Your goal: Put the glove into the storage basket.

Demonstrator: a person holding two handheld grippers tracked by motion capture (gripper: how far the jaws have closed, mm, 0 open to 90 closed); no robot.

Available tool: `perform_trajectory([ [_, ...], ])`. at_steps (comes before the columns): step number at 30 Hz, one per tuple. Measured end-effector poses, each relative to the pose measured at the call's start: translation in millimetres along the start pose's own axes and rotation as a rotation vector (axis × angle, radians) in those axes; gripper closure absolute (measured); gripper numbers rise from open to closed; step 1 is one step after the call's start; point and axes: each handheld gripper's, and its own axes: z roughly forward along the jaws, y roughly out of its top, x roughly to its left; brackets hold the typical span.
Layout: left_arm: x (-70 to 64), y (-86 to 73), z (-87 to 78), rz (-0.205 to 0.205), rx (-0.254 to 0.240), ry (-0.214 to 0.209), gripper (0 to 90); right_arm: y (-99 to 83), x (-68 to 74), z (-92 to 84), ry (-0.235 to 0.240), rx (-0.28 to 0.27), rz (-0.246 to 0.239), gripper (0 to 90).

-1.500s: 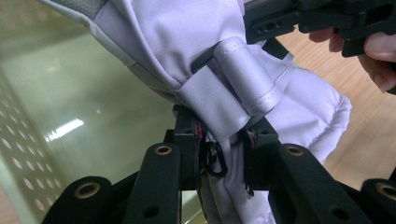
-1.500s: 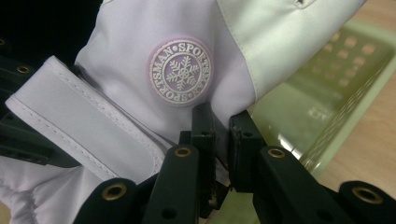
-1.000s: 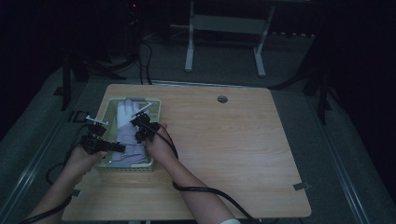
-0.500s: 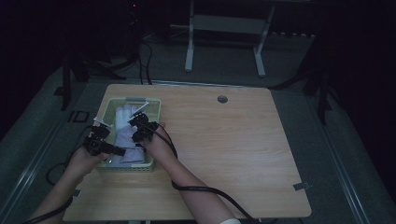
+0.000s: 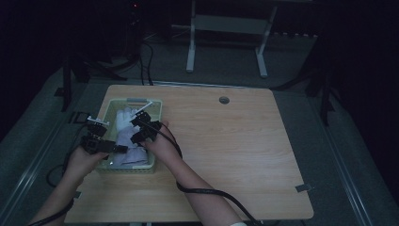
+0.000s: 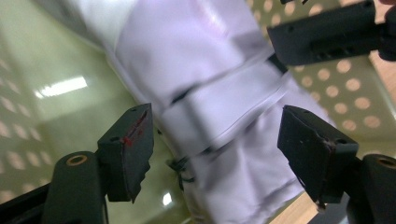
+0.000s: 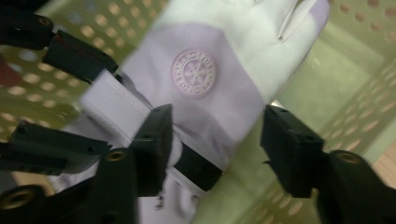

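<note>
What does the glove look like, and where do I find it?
Look at the wooden table and find the pale green basket with dotted holes near its left edge. Inside lies the glove, white and soft lilac, under the two black grippers. It has a round stamped badge on its back and a strap across the wrist.

White glove [image 7: 205,84] w/ round logo, black strap, lying flat in green basket [image 5: 106,123]
</note>
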Motion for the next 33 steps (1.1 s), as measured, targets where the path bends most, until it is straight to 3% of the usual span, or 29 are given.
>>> perform_trajectory([
  [1,-1.7,0.3,-2.4,0.014,-0.006,0.013,21.5,-0.3,-0.9,-2.9,0.007,-0.019,-0.01,37.2],
  [3,-7.9,-0.5,-8.0,0.055,-0.068,0.064,17.6,-1.2,-3.0,-6.8,0.025,-0.028,-0.015,31.0],
  [4,-11.1,-0.6,-11.7,0.062,-0.098,0.07,17.3,-2.0,-4.2,-8.8,0.04,-0.027,-0.016,28.9],
  [9,-21.2,0.1,-21.2,0.052,-0.19,0.026,17.2,-6.9,-11.5,-21.5,0.088,-0.055,-0.03,22.8],
  [16,-35.7,1.0,-19.4,0.074,-0.251,-0.011,14.6,-16.5,-24.4,-39.2,0.084,-0.077,-0.038,19.0],
  [24,-53.8,4.5,-10.4,0.106,-0.301,-0.005,14.3,-35.2,-45.2,-59.1,0.065,-0.101,-0.026,18.1],
  [26,-62.0,5.2,-8.6,0.129,-0.322,-0.008,12.2,-40.6,-52.4,-64.2,0.063,-0.107,-0.024,18.2],
  [28,-74.1,6.8,-5.7,0.159,-0.327,0.029,7.4,-46.5,-58.8,-69.9,0.058,-0.112,-0.015,18.1],
  [30,-83.9,9.7,-2.4,0.177,-0.326,0.007,2.4,-52.8,-65.3,-75.9,0.059,-0.117,-0.012,18.1],
  [33,-97.6,13.3,2.2,0.2,-0.339,-0.015,2.4,-62.7,-73.0,-84.4,0.045,-0.12,-0.016,18.2],
])
